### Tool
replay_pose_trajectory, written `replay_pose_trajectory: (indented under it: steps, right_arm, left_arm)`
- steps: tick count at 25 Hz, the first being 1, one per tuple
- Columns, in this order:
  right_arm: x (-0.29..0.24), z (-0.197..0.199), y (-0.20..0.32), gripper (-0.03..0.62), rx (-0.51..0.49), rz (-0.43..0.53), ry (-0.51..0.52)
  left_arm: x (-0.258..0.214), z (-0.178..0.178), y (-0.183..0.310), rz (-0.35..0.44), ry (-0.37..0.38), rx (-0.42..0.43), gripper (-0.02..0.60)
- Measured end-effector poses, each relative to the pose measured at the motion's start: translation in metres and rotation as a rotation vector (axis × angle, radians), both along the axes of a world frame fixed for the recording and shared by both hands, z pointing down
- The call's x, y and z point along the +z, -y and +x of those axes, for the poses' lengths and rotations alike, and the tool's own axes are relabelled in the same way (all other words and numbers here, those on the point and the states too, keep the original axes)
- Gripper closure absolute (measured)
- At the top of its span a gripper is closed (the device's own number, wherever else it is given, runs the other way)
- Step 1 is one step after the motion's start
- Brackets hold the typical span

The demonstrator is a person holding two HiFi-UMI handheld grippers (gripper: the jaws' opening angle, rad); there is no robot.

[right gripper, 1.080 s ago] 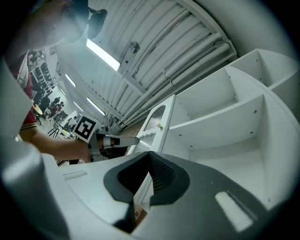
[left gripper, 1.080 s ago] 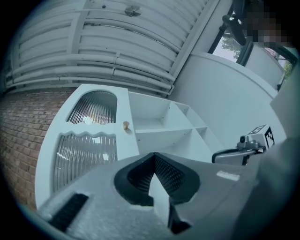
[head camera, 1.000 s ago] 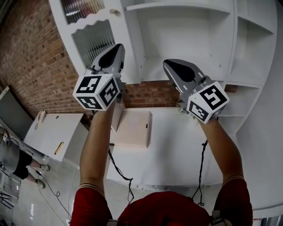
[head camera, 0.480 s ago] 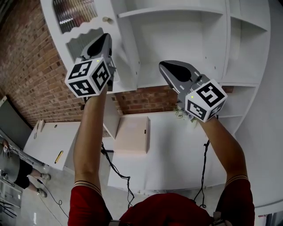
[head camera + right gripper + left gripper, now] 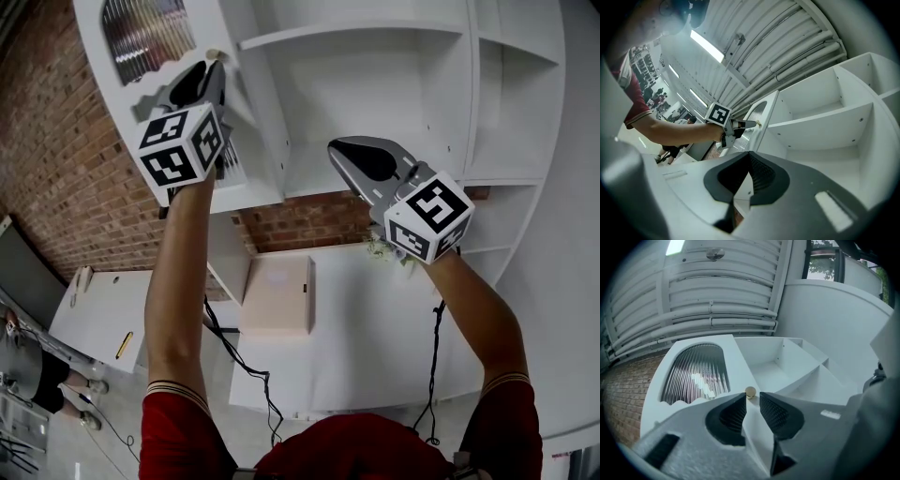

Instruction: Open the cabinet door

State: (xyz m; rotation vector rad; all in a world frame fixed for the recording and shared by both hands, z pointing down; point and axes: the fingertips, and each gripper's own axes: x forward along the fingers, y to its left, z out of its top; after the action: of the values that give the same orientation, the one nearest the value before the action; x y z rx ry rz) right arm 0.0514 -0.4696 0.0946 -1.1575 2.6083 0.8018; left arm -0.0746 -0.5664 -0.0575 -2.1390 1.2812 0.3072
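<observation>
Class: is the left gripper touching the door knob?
Cannot tell. Left gripper view: knob sits right at the left gripper's parted tips; no clear gap.

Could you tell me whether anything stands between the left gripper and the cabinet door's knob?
Nothing visible does. The left gripper has its jaws slightly apart, and the knob on the cabinet door shows just beyond their tips, with only open air between.
</observation>
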Motion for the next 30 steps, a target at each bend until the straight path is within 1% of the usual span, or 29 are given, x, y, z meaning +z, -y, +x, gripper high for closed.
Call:
replay_pose_trajectory:
  steps: [10, 17, 24, 30]
  right_arm:
    - [0.008, 0.017, 0.000, 0.582, 0.027, -0.006, -0.005]
    - [0.012, 0.029, 0.000, 0.582, 0.036, -0.014, 0.002]
    - [0.017, 0.031, 0.000, 0.582, 0.038, -0.026, 0.007]
    - [0.024, 0.031, -0.002, 0.582, 0.031, -0.044, 0.021]
  left_arm:
    - [-0.010, 0.011, 0.016, 0.010, 0.044, -0.071, 0.489]
    - [-0.014, 0.015, 0.021, 0.008, 0.048, -0.103, 0.495]
    - [-0.016, 0.010, 0.021, 0.005, 0.025, -0.088, 0.499]
    - [-0.014, 0.005, 0.005, 0.018, 0.019, -0.061, 0.499]
